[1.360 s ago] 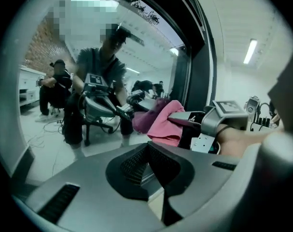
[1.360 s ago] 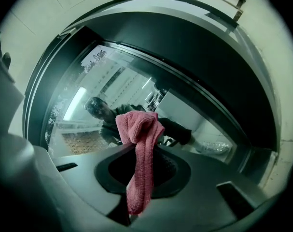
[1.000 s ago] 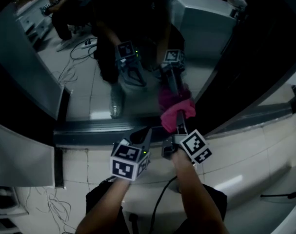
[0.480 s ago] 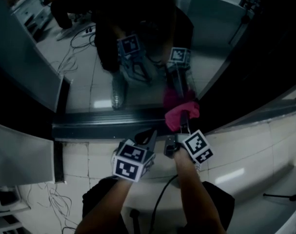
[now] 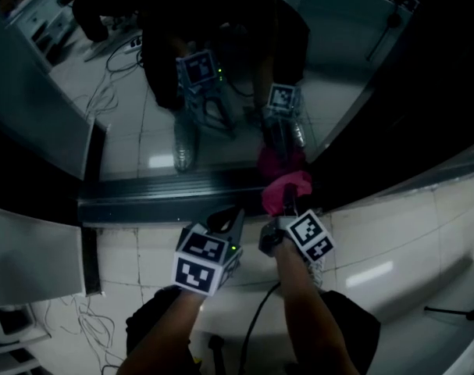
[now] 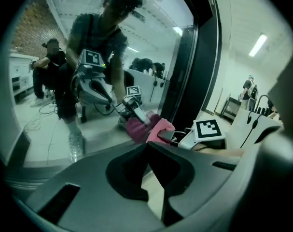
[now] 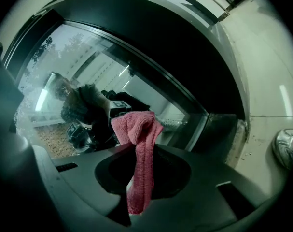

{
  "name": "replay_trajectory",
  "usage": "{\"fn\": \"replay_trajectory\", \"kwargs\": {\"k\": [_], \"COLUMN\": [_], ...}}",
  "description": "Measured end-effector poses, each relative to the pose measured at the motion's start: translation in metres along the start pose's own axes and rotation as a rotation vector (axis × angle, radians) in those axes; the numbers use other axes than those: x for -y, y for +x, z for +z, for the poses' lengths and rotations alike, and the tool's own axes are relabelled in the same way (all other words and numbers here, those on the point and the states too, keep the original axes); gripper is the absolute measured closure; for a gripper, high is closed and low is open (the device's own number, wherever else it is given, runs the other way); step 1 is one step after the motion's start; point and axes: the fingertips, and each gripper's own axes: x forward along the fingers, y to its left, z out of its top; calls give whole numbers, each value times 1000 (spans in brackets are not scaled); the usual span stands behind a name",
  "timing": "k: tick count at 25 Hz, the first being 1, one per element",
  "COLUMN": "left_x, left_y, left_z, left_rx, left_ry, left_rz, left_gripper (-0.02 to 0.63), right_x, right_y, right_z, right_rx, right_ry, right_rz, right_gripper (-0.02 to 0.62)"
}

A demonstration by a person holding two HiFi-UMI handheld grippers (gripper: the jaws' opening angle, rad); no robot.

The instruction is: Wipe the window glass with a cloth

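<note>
Filling the head view from 9 to 1 o'clock, the window glass (image 5: 127, 131) mirrors the person and both grippers. Its dark sill (image 5: 158, 201) crosses the middle, with white tiles (image 5: 135, 248) toward 6 o'clock. The left gripper (image 5: 237, 211) hangs over the tiles just short of the sill, its 2 jaws closed tip to tip with nothing between them. At its 3 o'clock, the right gripper (image 5: 290, 201) points at the pane, jaws clamped on the pink cloth (image 5: 283, 186). The cloth bunches past the tips at 12 o'clock and meets its own reflection at the glass's lower edge
</note>
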Motion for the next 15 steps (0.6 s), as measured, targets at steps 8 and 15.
{"fn": "replay_trajectory", "kwargs": {"k": [8,15], "left_x": [-1,1], "left_y": [4,4], "left_z": [-11,-5], "left_rx": [-60,-63], "left_ry": [25,5], "left_rz": [10,4], "left_gripper": [606,606], "right_x": [41,68], "right_y": [16,24], "right_z": [-25,-36], "right_rx": [-33,-38], "right_ry": [13,54], "right_rz": [-67,-141], "right_gripper": [549,549]}}
